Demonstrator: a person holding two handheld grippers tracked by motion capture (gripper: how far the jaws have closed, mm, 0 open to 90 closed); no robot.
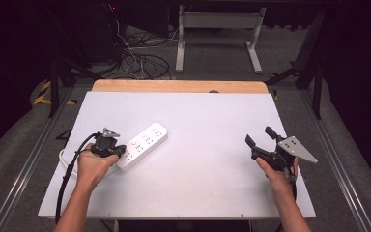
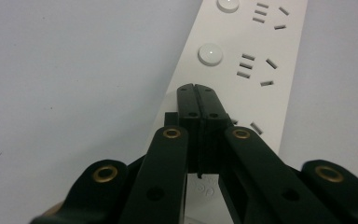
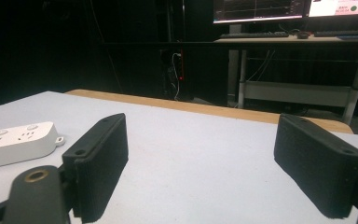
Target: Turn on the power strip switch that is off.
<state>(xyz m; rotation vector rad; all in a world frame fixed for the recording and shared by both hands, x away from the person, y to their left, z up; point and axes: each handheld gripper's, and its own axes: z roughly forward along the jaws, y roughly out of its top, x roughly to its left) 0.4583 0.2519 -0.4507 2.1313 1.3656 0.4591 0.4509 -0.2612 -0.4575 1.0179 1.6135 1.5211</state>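
White table (image 1: pixel 212 159): one power strip (image 1: pixel 142 145) under closed left tool (image 2: pixel 197 91); right tool (image 1: pixel 260 137) wide open, empty.

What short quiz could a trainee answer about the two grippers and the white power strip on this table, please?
1. True or false: the left gripper has its jaws closed together over the power strip.
2. The right gripper is: A) open, B) shut on a cable, C) shut on the strip.
3. Which surface carries the strip?

Key: 1 true; 2 A; 3 the white table top.
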